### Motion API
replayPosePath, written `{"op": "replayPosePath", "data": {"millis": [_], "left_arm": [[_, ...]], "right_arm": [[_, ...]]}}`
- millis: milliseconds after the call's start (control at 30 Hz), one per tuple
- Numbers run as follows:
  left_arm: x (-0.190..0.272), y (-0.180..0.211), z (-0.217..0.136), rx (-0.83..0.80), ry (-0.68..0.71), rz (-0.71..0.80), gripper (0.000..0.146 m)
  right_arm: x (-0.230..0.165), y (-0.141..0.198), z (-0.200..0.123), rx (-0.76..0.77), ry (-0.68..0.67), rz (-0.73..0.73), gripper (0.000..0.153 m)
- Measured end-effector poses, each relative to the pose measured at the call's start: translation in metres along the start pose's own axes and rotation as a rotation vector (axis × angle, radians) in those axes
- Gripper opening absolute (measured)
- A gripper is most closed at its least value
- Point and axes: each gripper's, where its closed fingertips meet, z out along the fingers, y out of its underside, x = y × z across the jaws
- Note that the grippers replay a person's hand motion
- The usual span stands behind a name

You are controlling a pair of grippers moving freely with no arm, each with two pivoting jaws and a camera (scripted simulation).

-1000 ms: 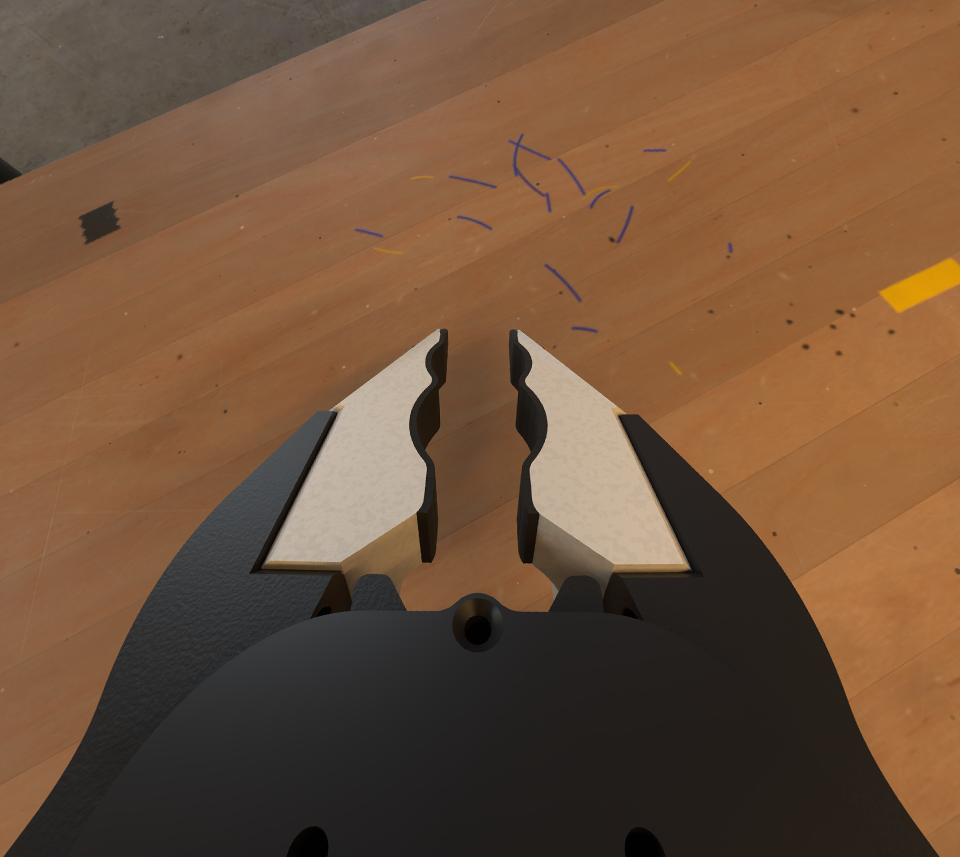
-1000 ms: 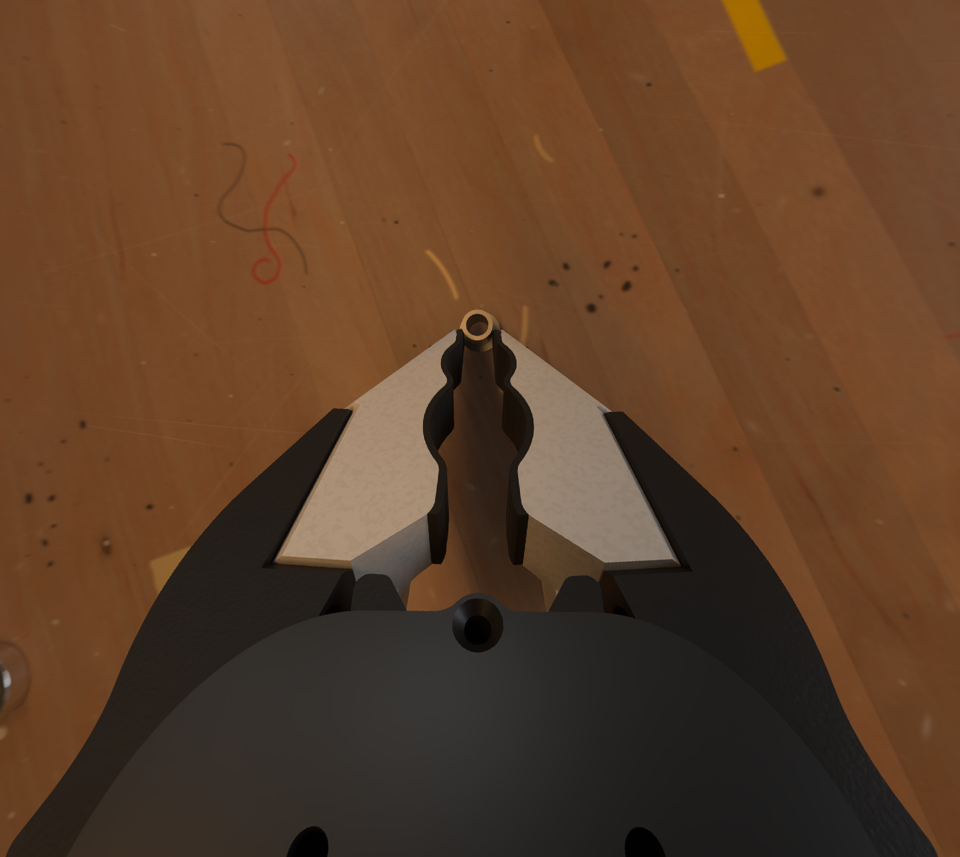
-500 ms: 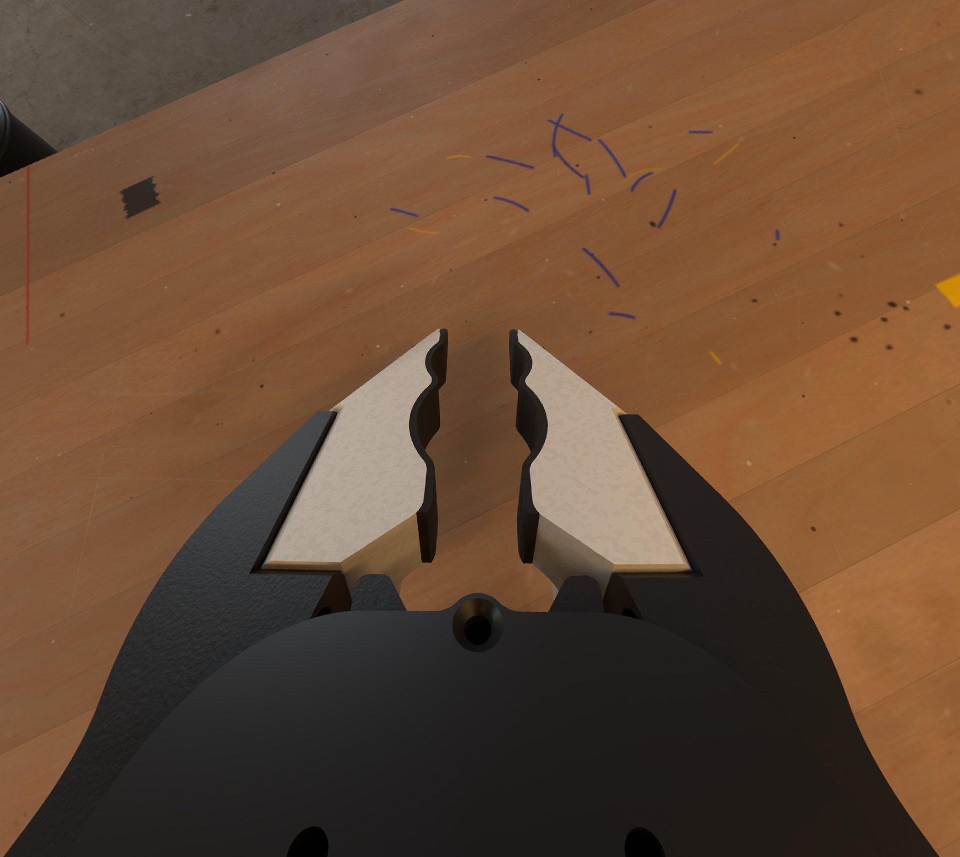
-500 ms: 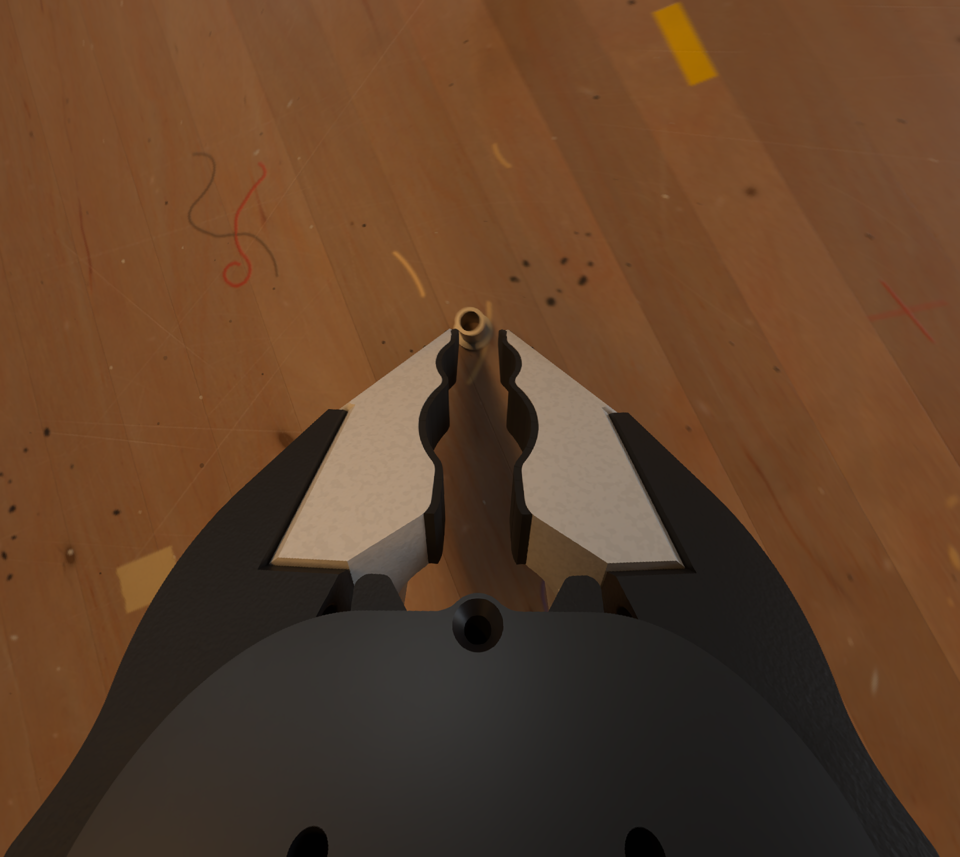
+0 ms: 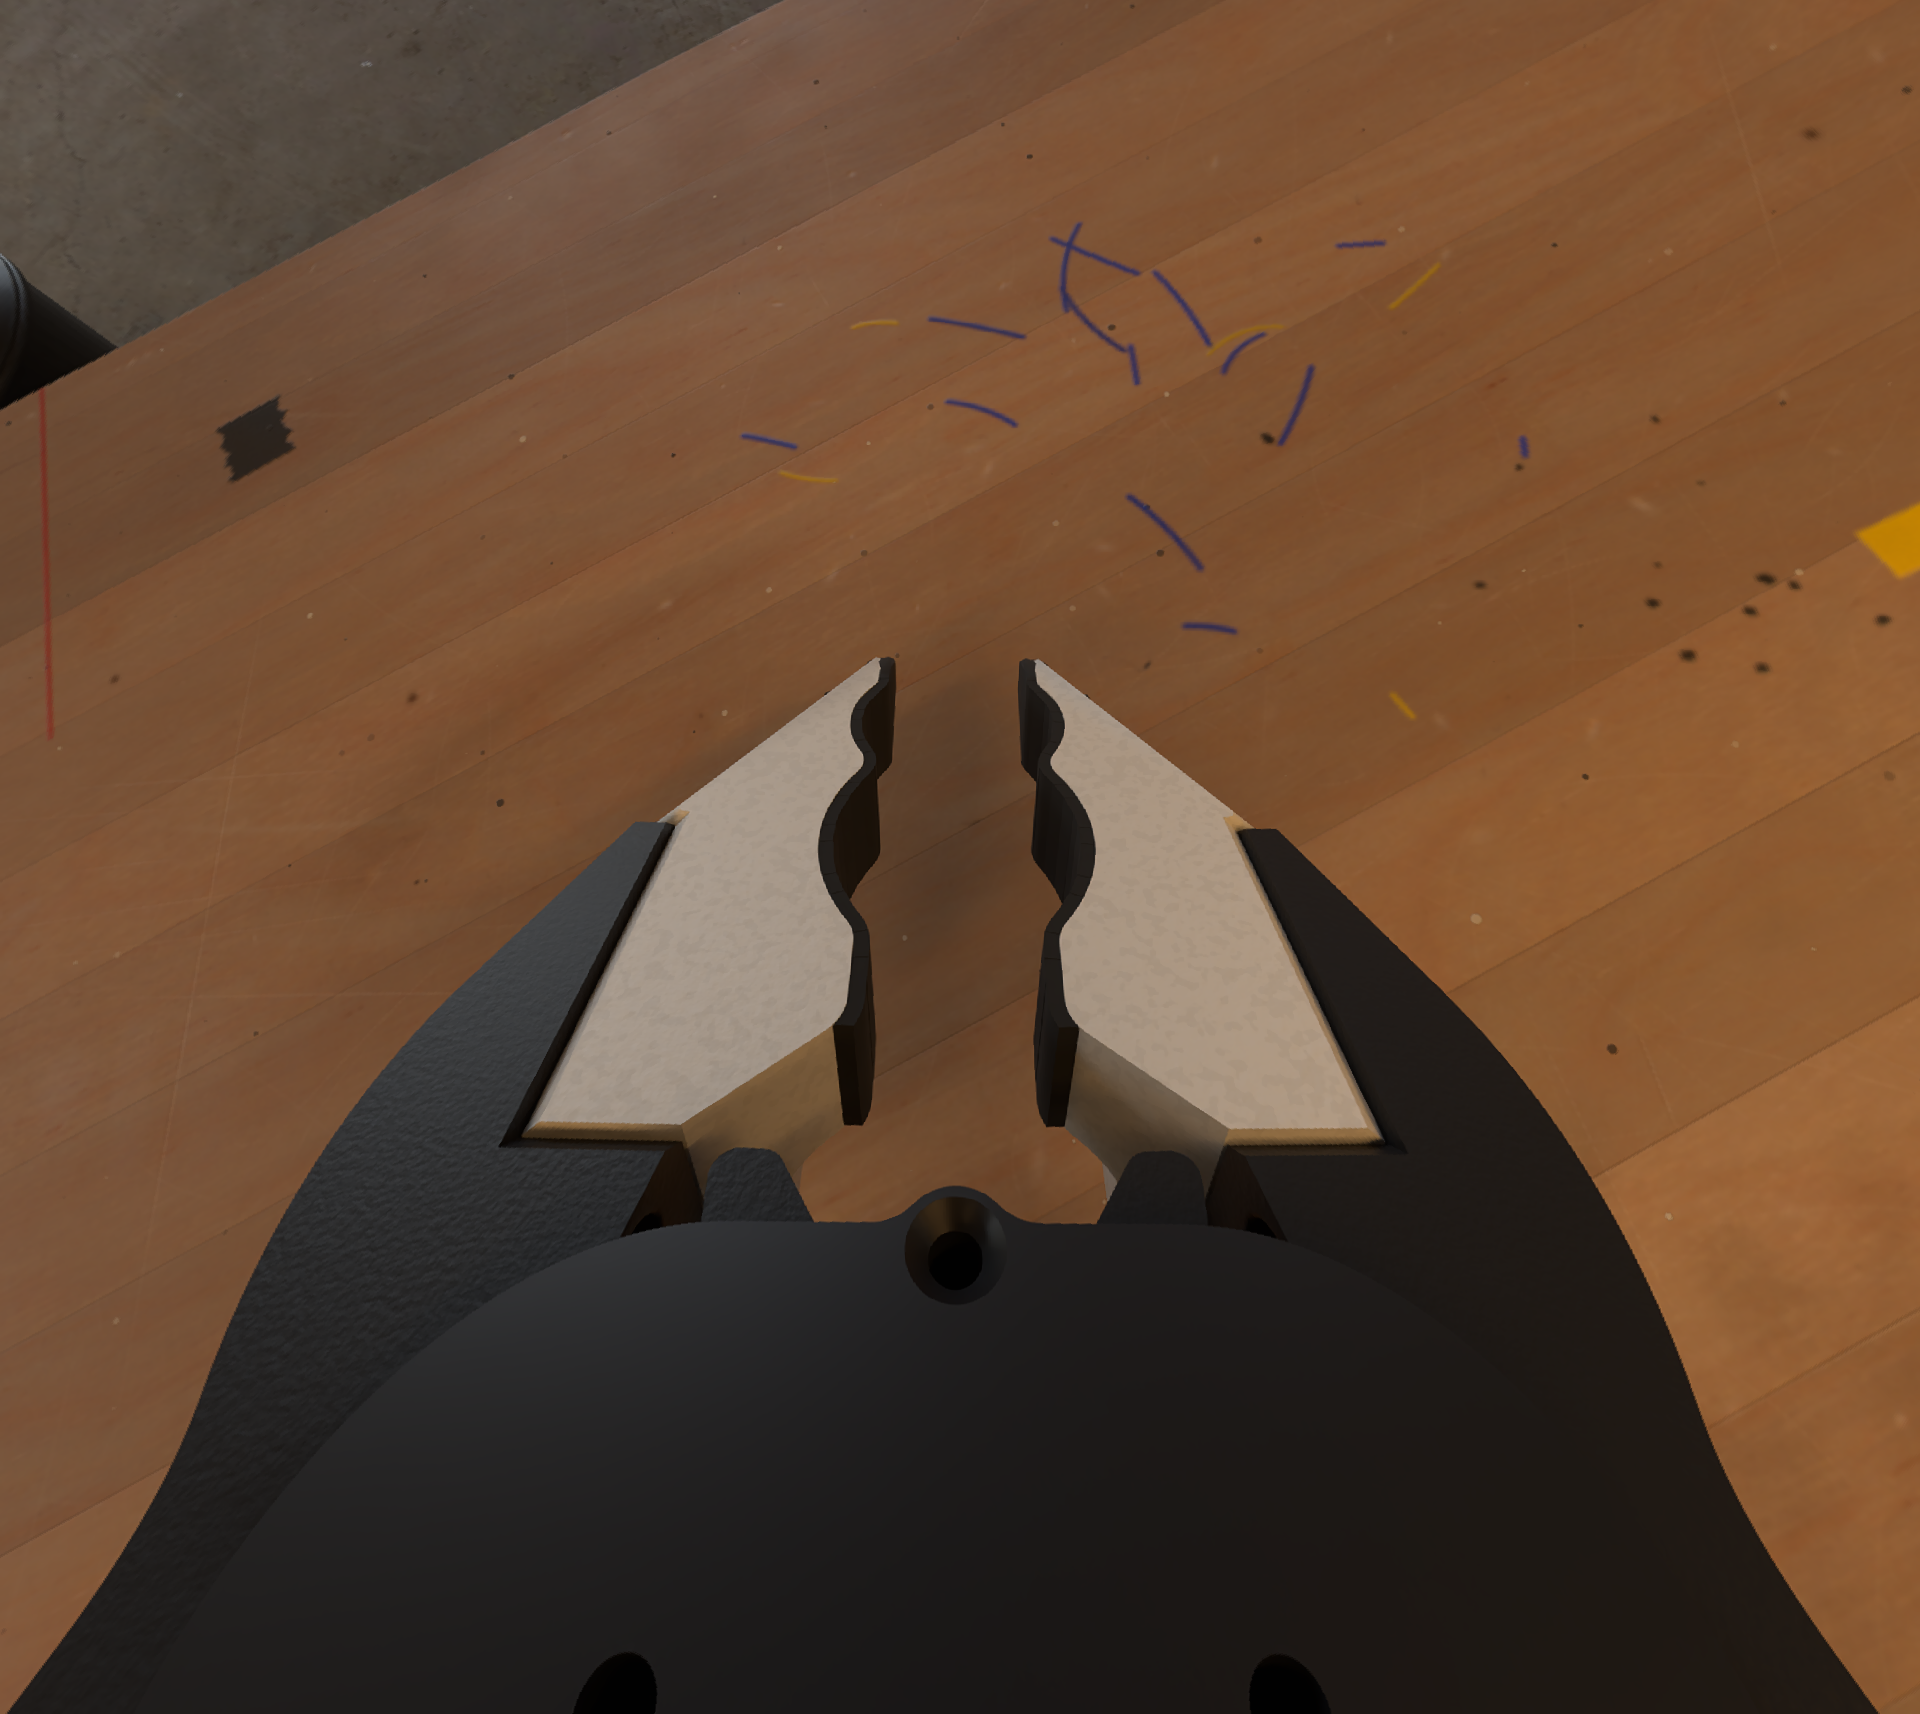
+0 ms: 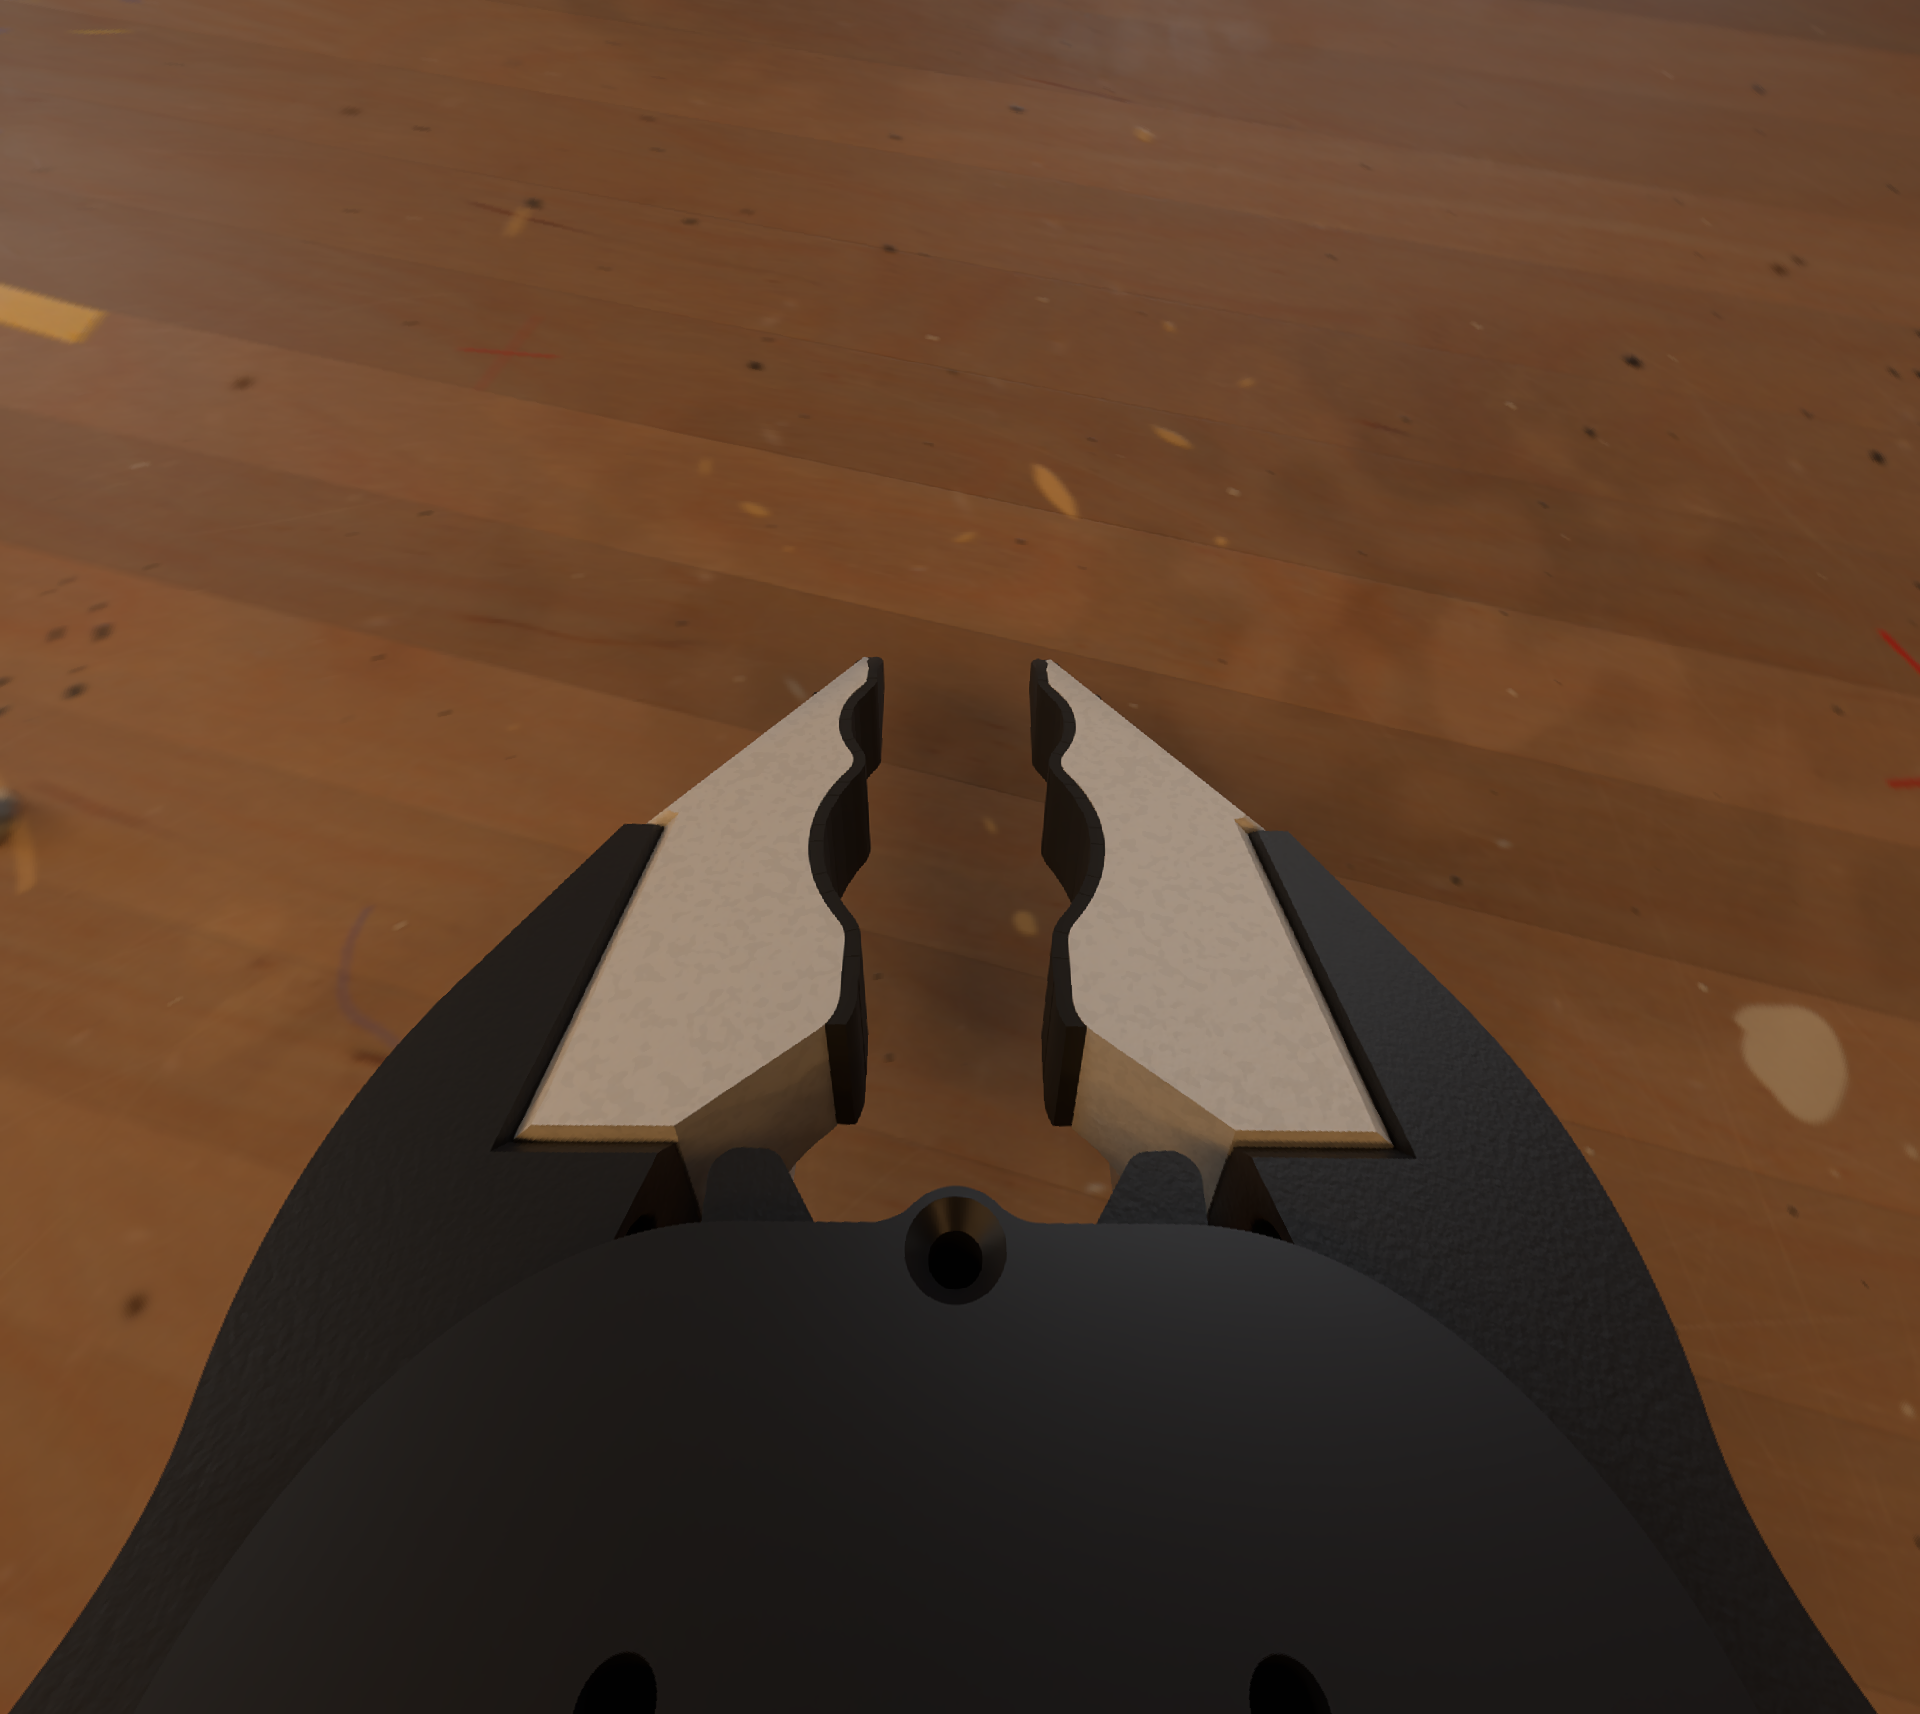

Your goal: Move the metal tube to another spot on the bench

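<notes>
Right tongs (image 6: 956,677) parted, empty, bench (image 6: 1143,210) somewhat blurred

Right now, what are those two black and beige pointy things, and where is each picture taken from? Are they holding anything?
Each picture comes from a little camera riding on a grabbing tool, looking forward along its two fingers. One picture shows the left tool, the other the right tool. Both are open, with a gap between the fingers and nothing held. Below them is a wooden bench. In the left view it has thin blue and yellow scraps, a black patch and some yellow tape, with grey floor beyond its edge. The right view shows mostly speckled planks. The metal tube shows clearly in neither picture.
</notes>
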Motion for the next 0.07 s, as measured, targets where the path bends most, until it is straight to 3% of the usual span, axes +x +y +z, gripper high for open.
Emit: {"op": "replayPosePath", "data": {"millis": [67], "left_arm": [[-0.0014,-0.0004,-0.0006,0.008,0.007,-0.02,0.023]], "right_arm": [[0.0109,0.0042,0.0048,-0.017,0.033,0.022,0.028]]}}
